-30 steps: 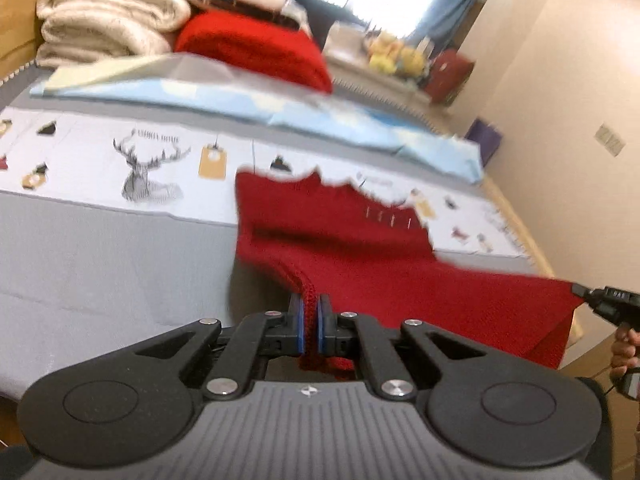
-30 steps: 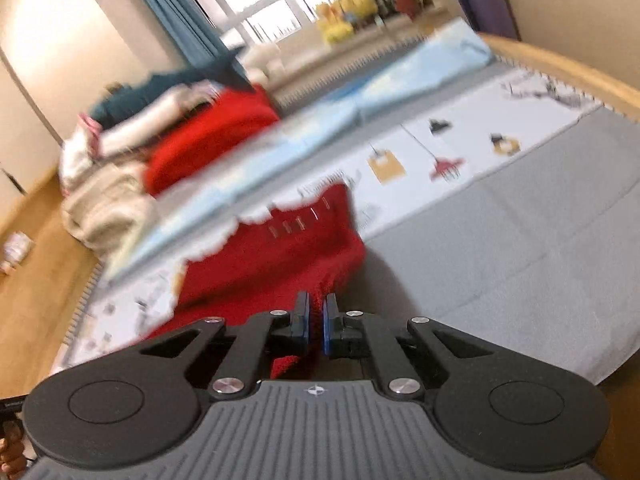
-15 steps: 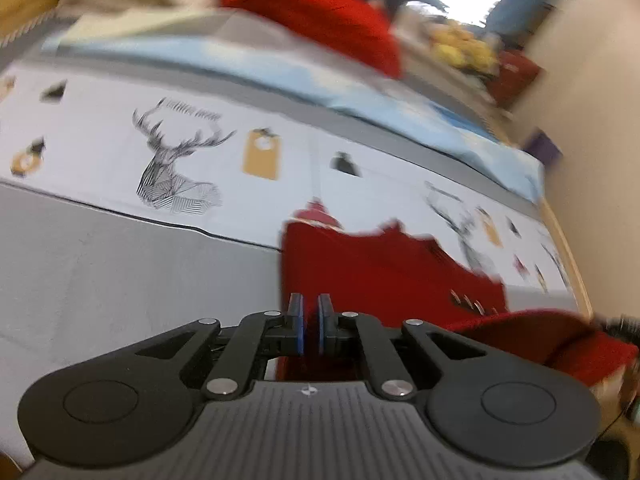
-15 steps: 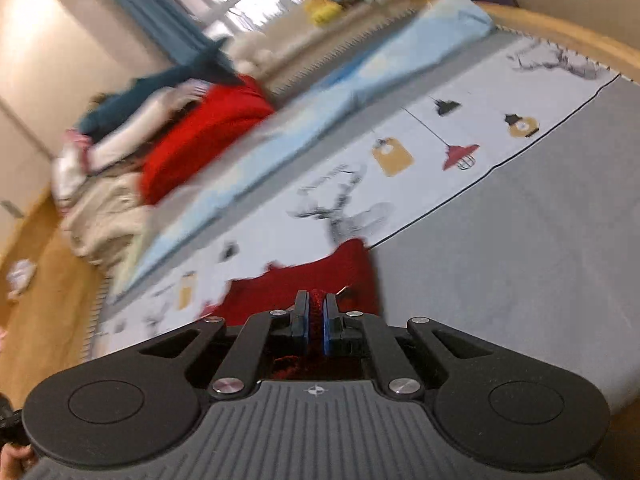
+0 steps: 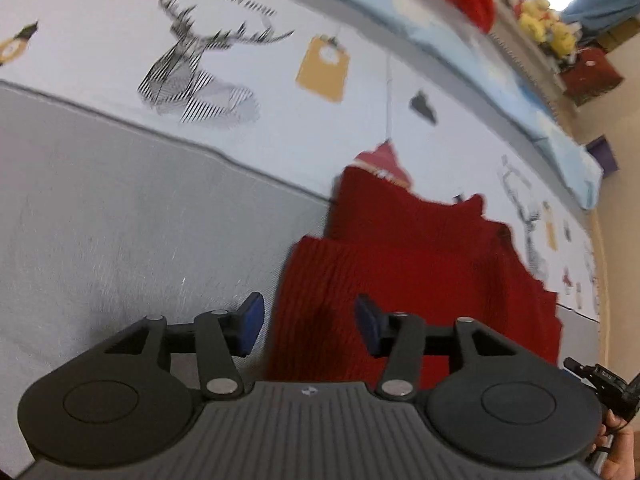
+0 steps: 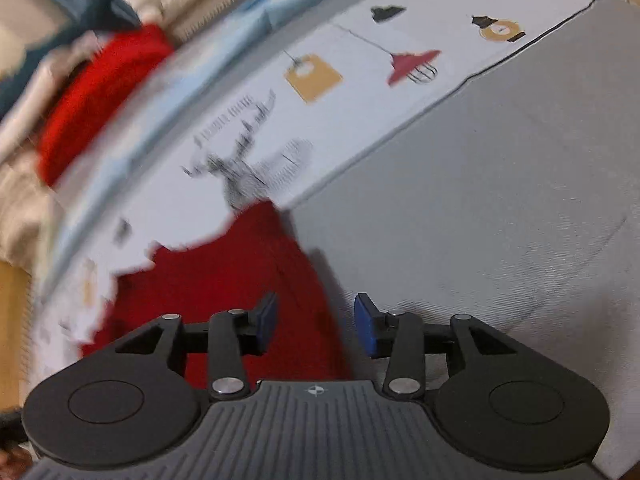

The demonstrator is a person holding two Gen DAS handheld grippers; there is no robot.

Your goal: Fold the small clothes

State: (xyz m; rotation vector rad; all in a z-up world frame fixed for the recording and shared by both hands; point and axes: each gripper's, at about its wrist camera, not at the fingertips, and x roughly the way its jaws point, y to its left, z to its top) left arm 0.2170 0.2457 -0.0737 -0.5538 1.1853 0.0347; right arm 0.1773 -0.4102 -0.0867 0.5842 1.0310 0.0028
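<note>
Red ribbed knit, the small garment (image 5: 416, 272) lies folded over on the bed (image 5: 132, 208), across the seam between its grey and printed covers. Both jaws have just been opening: the left hand-held gripper (image 5: 307, 330) and the right hand-held gripper (image 6: 316, 322) stand spread, pinching nothing. It looks soft, light and floppy; grip a doubled edge. Blur hides its far hem.

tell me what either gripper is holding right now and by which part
Nothing is held. The left gripper and right gripper have just been opening; their pads stand apart over the red knit garment, which lies on the bed.
</note>
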